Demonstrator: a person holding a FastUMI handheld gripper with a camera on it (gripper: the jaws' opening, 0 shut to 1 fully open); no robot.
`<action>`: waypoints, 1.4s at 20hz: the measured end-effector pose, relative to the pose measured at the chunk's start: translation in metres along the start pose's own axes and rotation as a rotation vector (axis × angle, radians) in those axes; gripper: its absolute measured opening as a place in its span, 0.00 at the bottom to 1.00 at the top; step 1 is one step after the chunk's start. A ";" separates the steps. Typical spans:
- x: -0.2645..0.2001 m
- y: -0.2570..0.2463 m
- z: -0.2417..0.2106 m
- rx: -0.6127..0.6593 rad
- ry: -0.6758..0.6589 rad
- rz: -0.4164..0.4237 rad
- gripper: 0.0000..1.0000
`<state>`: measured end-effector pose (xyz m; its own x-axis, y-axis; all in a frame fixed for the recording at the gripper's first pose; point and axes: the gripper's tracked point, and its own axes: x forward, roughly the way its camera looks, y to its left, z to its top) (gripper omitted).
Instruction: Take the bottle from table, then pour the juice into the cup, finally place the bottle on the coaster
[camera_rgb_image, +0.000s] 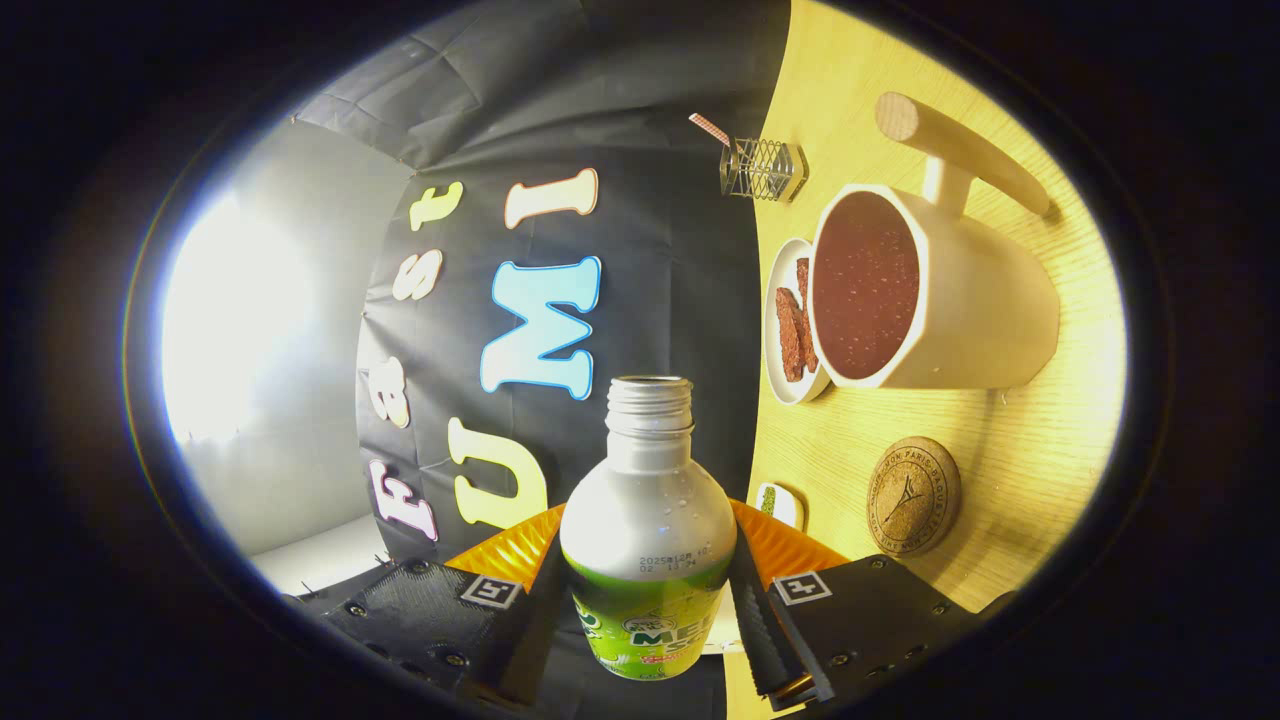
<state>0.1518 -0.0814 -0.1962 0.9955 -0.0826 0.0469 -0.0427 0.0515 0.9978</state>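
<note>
You have the bottle (648, 530) pinched between the fingers, both pressing on its body low down, so the open neck points forward, away from the gripper (645, 590). No cap is on the threaded mouth, and drops cling to its shoulder. The whole scene is rolled sideways, which suggests you hold the bottle tipped for pouring, or nearly so.

Ahead and to the right of the jaws stands the cup (925, 295), its wooden handle on the far side, its opening facing the bottle's mouth. Dark red liquid fills it close to the rim, so I judge the pour largely done.

Nearer the right finger lies the cork coaster (913, 496), bare and ready for the bottle. Just beside the cup, a small dish (790, 325) holds brown pieces; keep the neck clear of it.
</note>
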 end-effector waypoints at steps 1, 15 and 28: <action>0.000 0.001 0.002 0.010 -0.003 0.002 0.76; 0.000 0.002 0.012 0.165 -0.051 0.014 0.76; 0.001 0.005 0.010 0.225 -0.051 0.044 0.76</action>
<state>0.1515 -0.0910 -0.1908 0.9869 -0.1358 0.0869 -0.1092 -0.1669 0.9799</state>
